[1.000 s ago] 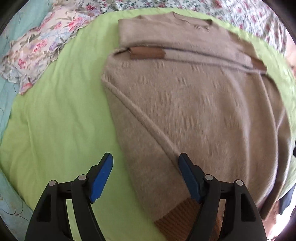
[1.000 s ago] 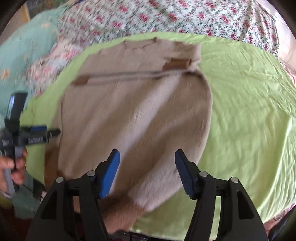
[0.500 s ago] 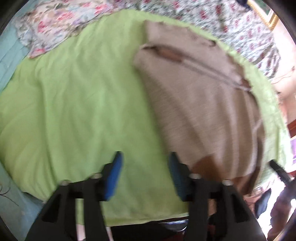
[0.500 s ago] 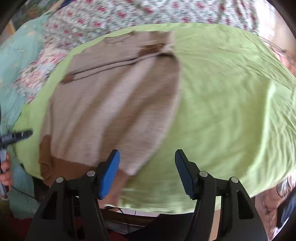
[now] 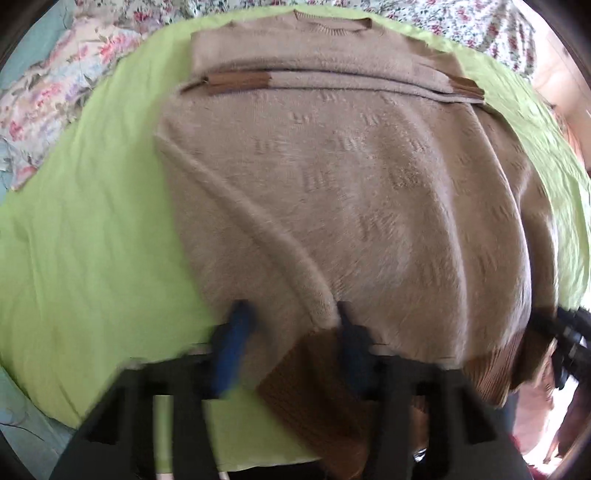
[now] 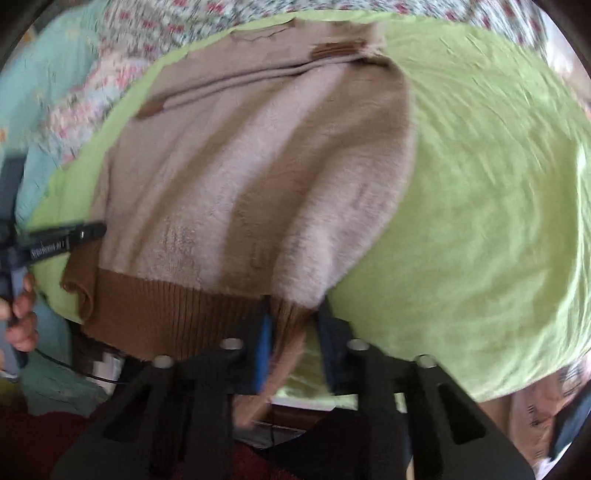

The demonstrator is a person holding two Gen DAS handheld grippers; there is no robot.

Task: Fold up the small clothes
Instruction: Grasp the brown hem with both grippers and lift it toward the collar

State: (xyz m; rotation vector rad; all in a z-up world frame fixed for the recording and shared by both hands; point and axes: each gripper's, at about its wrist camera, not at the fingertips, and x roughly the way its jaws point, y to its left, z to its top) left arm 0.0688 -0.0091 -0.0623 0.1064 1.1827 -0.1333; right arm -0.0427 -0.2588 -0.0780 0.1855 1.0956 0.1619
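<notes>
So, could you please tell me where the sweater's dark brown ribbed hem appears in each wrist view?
Left wrist: brown hem at the bottom centre, between the left gripper's closing jaws.
Right wrist: hem at the lower left, its right end between the right gripper's closing jaws.
Shared landmark: the sweater's neckline, top of both views.

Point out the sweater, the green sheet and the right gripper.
sweater (image 5: 351, 192): left wrist view, middle of the beige knit body.
green sheet (image 6: 480, 206): right wrist view, bare stretch right of the sweater.
right gripper (image 6: 293, 325): right wrist view, between its fingertips at the brown hem.
</notes>
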